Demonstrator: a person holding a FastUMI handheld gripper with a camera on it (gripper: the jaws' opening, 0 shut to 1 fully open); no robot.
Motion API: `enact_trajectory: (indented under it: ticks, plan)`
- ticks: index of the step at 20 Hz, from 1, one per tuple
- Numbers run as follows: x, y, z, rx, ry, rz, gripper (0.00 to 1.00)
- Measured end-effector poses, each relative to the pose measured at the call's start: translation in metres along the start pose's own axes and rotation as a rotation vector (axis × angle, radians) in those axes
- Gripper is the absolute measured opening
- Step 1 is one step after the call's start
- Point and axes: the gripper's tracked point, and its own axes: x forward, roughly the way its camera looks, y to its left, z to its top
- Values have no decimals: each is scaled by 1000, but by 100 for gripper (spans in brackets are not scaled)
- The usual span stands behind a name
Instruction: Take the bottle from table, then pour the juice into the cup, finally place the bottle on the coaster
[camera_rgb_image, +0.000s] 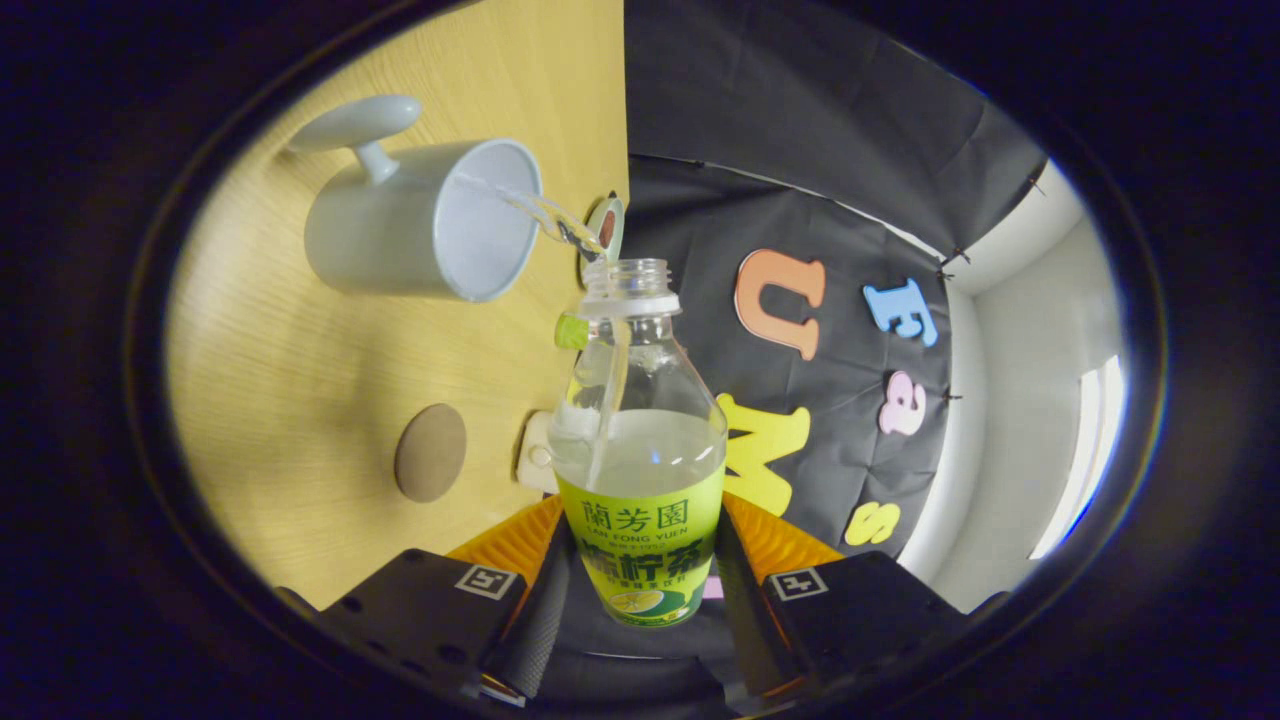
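Clear plastic and a green label: that is our bottle (640, 440), and we hold it right between the jaws, which are clamped on its lower part, one on each side of the label. Its long axis runs straight away from the jaws toward 12 o'clock, with the open mouth at the far end and the bottom tucked in near us. No cap is on it.

We have tipped the whole gripper (640, 590) over, so the wooden worktop (280, 400) looks like a wall on our left. A thin stream of juice (545, 212) leaves the mouth and goes toward 10 o'clock, into the white cup (420, 225). The cup's open rim faces the bottle mouth and sits just beside it. We think the pouring step is going on now, and about half the bottle has juice left in it.

Next comes the coaster. We take it to be the round brown disc (430, 452) lying flat on the worktop at about 9 o'clock from the bottle's middle, below the cup in our view and well apart from it. To get there, we think we must first turn the bottle upright, then carry its bottom over toward that disc.

A small pale thing (538, 455) sits between the disc and the bottle; we cannot tell what it is.
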Motion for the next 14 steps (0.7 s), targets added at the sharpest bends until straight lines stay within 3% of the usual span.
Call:
enact_trajectory:
  ticks: [14]
  plan:
    - [6,-5,-2,-21,-18,-43,77]
